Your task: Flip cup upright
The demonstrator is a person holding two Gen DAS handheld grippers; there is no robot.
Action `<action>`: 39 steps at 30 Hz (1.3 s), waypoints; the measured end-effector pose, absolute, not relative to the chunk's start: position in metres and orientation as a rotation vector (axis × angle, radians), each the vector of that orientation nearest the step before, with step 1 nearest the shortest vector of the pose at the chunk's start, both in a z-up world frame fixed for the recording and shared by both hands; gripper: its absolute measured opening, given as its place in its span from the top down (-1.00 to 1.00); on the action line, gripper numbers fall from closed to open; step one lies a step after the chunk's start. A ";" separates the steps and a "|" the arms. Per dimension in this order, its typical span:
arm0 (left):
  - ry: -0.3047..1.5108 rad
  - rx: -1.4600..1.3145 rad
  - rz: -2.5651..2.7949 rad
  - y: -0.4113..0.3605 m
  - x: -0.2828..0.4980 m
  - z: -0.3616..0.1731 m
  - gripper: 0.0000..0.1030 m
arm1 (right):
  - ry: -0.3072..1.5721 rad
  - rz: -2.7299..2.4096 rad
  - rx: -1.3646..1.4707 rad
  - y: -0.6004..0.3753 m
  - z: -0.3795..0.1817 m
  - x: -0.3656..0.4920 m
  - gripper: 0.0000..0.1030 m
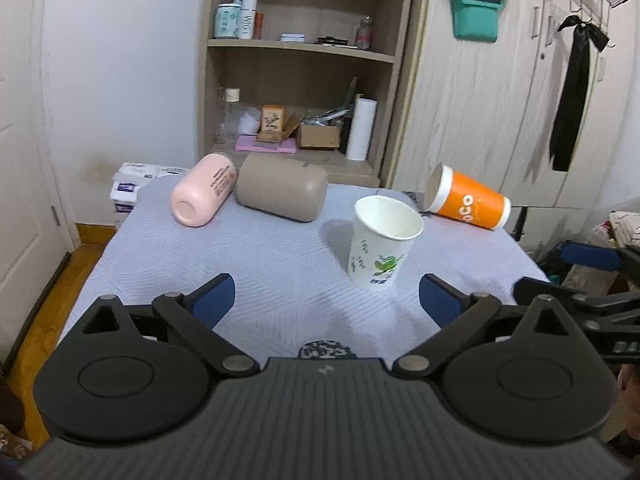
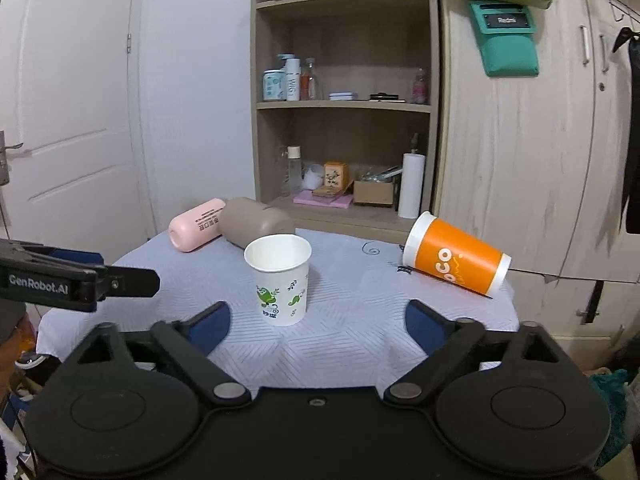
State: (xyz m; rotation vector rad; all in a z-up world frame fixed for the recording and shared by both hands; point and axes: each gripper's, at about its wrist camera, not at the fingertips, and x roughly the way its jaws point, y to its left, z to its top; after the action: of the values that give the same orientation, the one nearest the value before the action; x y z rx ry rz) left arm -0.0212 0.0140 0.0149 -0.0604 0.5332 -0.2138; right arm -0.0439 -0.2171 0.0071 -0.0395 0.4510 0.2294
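Note:
A white paper cup with green leaf print point(image 1: 380, 240) point(image 2: 280, 280) stands upright on the light quilted tabletop point(image 1: 260, 272), mouth up. An orange paper cup point(image 1: 468, 200) point(image 2: 456, 260) lies on its side at the far right. A pink cup point(image 1: 202, 190) point(image 2: 196, 224) and a taupe cup point(image 1: 280, 190) point(image 2: 256, 220) lie on their sides at the back left. My left gripper point(image 1: 326, 300) is open and empty, just short of the white cup. My right gripper point(image 2: 318, 320) is open and empty, close in front of the white cup.
A wooden shelf unit point(image 1: 296, 80) with bottles and boxes stands behind the table. A wardrobe point(image 1: 500, 100) is at the right, a white door point(image 2: 68, 120) at the left. The other gripper shows at each view's side point(image 2: 80, 280). The table edge drops off on both sides.

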 end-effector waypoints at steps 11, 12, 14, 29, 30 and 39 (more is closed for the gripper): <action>0.542 -0.031 -0.139 0.018 -0.028 0.016 -1.00 | 0.483 0.063 -0.053 -0.209 0.005 -0.040 -1.00; 0.544 -0.029 -0.133 0.018 -0.029 0.016 -1.00 | 0.486 0.058 -0.054 -0.209 0.005 -0.040 -1.00; 0.555 -0.025 -0.122 0.017 -0.028 0.016 -1.00 | 0.490 0.049 -0.055 -0.209 0.005 -0.042 -1.00; 0.600 -0.018 -0.071 0.017 -0.032 0.014 -1.00 | 0.467 0.035 -0.056 -0.204 0.009 -0.053 -1.00; 0.598 -0.015 -0.068 0.017 -0.033 0.014 -1.00 | 0.463 0.035 -0.056 -0.204 0.010 -0.053 -1.00; 0.589 -0.010 -0.063 0.016 -0.035 0.014 -1.00 | 0.451 0.045 -0.059 -0.202 0.011 -0.057 -1.00</action>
State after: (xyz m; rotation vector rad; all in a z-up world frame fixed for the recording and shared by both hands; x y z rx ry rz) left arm -0.0354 0.0163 0.0142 -0.0103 0.5891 -0.0626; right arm -0.0574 -0.2023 0.0106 -0.0590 0.4505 0.0452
